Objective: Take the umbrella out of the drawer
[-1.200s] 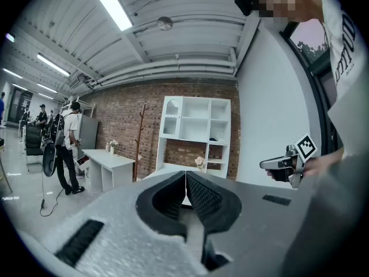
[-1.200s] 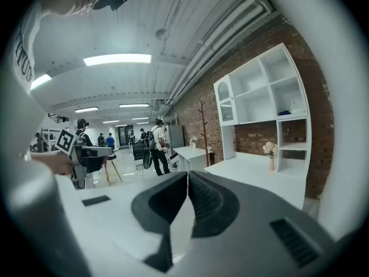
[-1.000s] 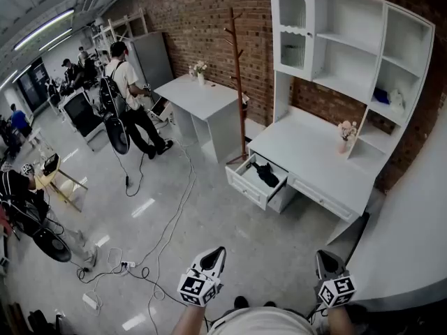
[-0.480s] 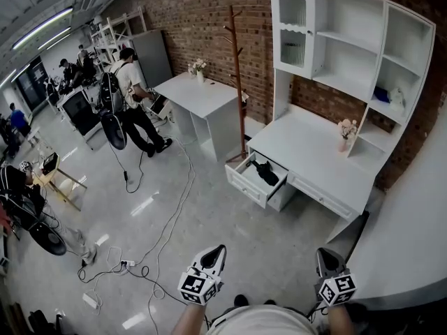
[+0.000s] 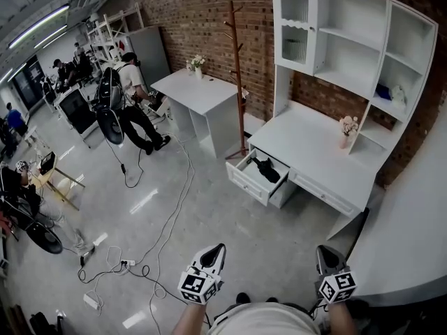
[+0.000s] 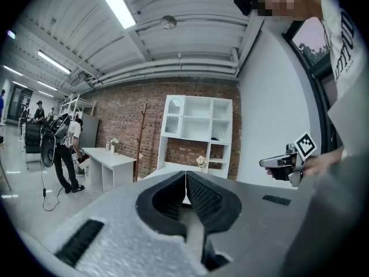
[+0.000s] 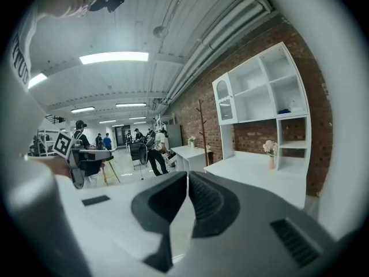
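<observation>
Head view showed the black folded umbrella [image 5: 265, 170] lying in the open white drawer [image 5: 246, 183] of the white desk [image 5: 314, 149], well across the grey floor [image 5: 230, 223] from both tools. Left gripper [image 5: 214, 253] and right gripper [image 5: 326, 256] hovered low, jaws pressed together, empty. Best play: walk in, spread one gripper's jaws early, then come down across the umbrella's middle.

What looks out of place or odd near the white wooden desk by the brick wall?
One white drawer of the desk stands pulled open, with a black folded umbrella lying inside; its neighbouring drawer is shut. Loose cables sprawl over the grey floor.
</observation>
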Demonstrator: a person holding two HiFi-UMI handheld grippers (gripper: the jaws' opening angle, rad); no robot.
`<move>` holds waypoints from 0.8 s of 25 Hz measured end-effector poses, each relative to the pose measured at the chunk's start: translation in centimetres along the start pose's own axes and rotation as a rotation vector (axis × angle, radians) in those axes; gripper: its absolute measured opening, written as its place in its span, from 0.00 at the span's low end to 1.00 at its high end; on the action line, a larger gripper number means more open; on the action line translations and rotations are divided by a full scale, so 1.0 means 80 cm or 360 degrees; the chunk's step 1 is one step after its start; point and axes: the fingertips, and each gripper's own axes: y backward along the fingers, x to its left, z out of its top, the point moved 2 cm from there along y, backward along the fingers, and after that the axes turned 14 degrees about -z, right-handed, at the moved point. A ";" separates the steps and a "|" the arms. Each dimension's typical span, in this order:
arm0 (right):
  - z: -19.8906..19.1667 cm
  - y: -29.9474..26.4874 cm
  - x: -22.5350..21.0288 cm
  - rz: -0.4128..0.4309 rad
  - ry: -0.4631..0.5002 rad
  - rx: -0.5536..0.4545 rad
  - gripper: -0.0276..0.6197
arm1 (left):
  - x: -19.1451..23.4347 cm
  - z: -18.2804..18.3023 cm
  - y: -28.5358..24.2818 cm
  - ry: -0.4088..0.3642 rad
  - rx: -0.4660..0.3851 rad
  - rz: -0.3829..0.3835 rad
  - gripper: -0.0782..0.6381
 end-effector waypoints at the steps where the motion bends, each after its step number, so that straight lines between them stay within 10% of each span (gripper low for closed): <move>1: 0.000 -0.001 0.003 -0.0004 0.0002 0.0002 0.09 | 0.003 0.000 0.002 0.0002 -0.0001 -0.0006 0.15; 20: -0.003 -0.026 0.081 -0.0032 0.0021 0.0004 0.09 | 0.064 -0.018 0.050 0.0017 0.0039 -0.0045 0.15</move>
